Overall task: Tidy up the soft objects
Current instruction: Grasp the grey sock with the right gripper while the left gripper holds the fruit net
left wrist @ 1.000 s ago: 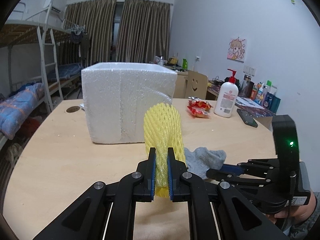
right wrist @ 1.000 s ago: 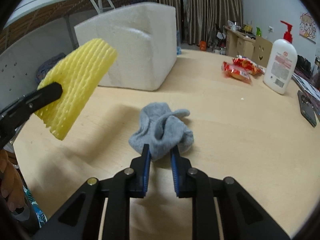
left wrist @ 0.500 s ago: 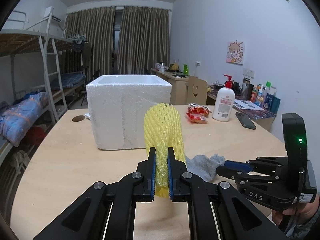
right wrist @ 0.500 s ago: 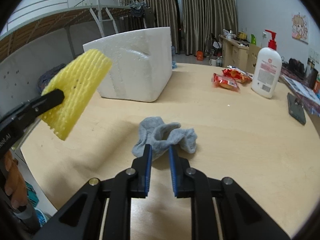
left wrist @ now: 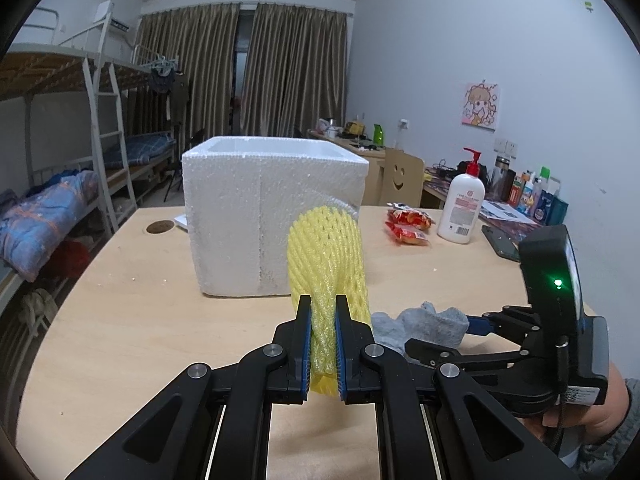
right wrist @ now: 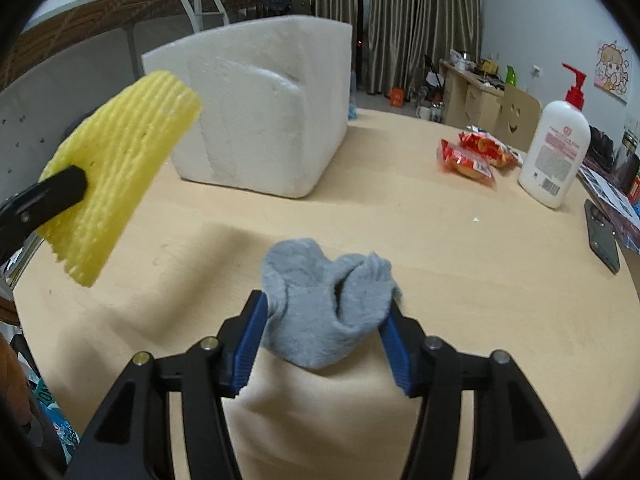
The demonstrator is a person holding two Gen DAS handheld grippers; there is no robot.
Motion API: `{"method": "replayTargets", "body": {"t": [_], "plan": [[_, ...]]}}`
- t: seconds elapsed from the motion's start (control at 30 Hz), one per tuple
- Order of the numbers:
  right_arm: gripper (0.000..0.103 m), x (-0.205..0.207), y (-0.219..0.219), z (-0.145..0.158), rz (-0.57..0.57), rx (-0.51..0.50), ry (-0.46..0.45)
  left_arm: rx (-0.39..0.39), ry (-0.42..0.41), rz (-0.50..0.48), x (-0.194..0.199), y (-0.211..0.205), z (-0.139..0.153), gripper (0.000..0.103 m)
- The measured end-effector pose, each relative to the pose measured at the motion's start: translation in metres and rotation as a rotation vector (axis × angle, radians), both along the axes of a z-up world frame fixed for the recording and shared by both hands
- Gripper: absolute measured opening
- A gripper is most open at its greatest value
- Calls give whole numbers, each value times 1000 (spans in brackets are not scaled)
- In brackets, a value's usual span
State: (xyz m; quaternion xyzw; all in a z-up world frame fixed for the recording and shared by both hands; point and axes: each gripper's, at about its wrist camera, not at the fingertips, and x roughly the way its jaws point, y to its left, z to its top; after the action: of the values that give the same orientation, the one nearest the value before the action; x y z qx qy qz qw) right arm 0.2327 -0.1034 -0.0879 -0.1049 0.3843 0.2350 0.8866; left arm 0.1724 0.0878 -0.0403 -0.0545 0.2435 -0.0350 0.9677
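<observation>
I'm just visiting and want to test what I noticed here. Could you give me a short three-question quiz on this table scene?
1. True or false: the left hand-held gripper is clamped on the yellow foam net.
2. Which item lies between the pads of the right hand-held gripper?
A. the lotion bottle
B. the grey sock
C. a snack packet
3. Fill in: the big white container on the table is a ____ box.

Key
1. True: its pads pinch the net, which is held off the table.
2. B: the sock sits between the pads while the jaws are opening.
3. Foam.
</observation>
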Motion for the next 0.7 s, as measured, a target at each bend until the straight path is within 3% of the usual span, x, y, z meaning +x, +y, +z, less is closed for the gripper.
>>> {"method": "replayTargets", "body": {"t": [0.23,0.27,0.33,0.37,0.43,0.7], "plan": [[59,15,6,-7,-1,-28,40,-10,14,-13,9,2,-5,10],[49,16,6,-8,1,-28,45,-10,15,-15,10,3,-6,10],[40,19,6,-11,1,-23,63,-12,15,-16,10,3,-6,10],[29,21,4,-12,-3,-15,71,-12,16,-17,11,3,-7,10],[22,19,4,-13,4,-11,65,-17,19,-16,12,3,-8,10],[21,5,-4,-2,30,74,44,-14,11,-16,8,2,-6,10]]}}
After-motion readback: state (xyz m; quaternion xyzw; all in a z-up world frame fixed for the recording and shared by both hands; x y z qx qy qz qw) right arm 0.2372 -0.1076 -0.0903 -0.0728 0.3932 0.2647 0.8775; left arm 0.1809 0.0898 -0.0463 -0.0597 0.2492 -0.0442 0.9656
